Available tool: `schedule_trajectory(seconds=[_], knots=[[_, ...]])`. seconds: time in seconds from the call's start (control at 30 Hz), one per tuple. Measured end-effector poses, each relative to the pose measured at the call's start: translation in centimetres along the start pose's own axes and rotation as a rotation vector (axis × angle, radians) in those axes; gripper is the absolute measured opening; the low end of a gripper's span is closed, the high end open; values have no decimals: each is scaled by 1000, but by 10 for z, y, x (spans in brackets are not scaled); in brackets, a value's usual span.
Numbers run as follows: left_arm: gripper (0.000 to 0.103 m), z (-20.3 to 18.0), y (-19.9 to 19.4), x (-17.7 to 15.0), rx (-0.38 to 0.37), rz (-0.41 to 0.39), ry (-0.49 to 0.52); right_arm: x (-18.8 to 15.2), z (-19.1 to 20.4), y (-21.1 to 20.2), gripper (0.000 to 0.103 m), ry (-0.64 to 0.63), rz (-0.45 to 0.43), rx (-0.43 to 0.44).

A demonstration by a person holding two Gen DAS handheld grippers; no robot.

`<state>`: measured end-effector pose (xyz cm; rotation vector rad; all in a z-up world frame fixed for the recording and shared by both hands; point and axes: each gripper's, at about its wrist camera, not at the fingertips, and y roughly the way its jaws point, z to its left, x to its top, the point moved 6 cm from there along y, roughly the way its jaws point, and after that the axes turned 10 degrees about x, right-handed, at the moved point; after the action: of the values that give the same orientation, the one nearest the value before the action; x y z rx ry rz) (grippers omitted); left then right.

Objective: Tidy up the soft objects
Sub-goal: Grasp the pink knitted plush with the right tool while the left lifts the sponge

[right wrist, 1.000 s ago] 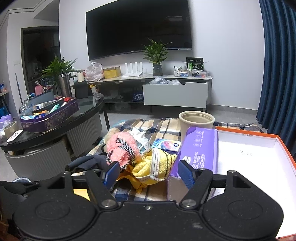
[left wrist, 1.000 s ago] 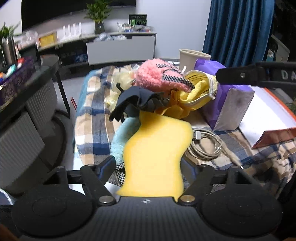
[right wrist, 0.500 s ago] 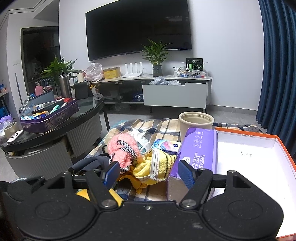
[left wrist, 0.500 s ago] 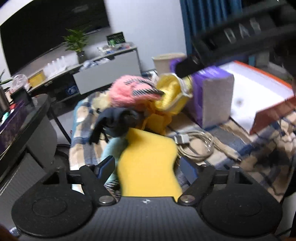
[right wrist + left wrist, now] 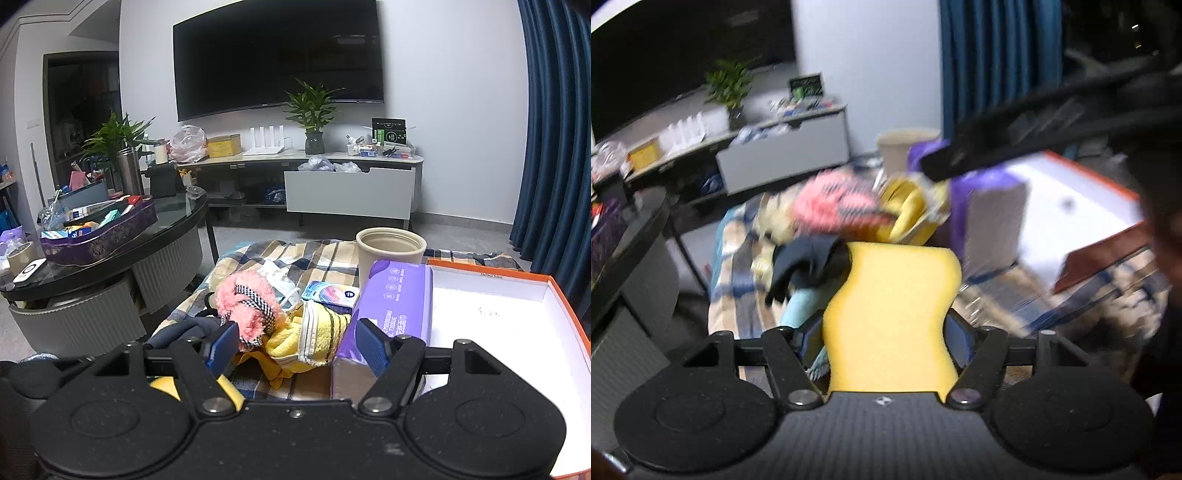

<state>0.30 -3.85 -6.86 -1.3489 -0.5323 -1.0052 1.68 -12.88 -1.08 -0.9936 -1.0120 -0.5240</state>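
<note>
My left gripper was closing, both blue pads against the waist of the yellow sponge, which stood lifted in front of the pile of soft things; the view was blurred. Taking the purple tissue pack as landmark: farthest left of it lay a dark cloth, then the pink fuzzy slipper, then the yellow towel bunched against the pack's left side. My right gripper hovered with fingers spread, nothing between them, just before the pack's near end. Right of the pack, touching it, sat the orange-rimmed white box
</note>
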Motion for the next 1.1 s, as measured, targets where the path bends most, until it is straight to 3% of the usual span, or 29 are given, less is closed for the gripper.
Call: schedule_trajectory(seconds=[0.1, 0.17, 0.33, 0.53, 0.73, 0.77, 0.8, 0.9, 1.1], knots=[[68, 1, -15, 5, -50, -42, -24, 3, 0, 2, 82, -2, 0, 11], [68, 6, -21, 5, -42, -52, -54, 7, 1, 7, 82, -7, 11, 36], [68, 35, -26, 9, 68, -50, -180, 25, 7, 29, 82, -28, 31, 77], [68, 73, -26, 18, 217, -26, -308, 31, 19, 73, 82, -32, 113, 125], [68, 93, -17, 27, 276, 12, -398, 22, 21, 119, 81, -37, 229, 88], [68, 94, -15, 28, 276, 21, -403, 20, 18, 126, 76, -19, 253, 89], [68, 95, -14, 28, 273, 25, -411, 18, 16, 130, 61, -2, 267, 100], [68, 94, -13, 31, 274, 30, -415, 17, 15, 129, 54, 23, 260, 110], [68, 91, -12, 39, 268, 24, -420, 35, 11, 99, 52, 6, 172, 110]])
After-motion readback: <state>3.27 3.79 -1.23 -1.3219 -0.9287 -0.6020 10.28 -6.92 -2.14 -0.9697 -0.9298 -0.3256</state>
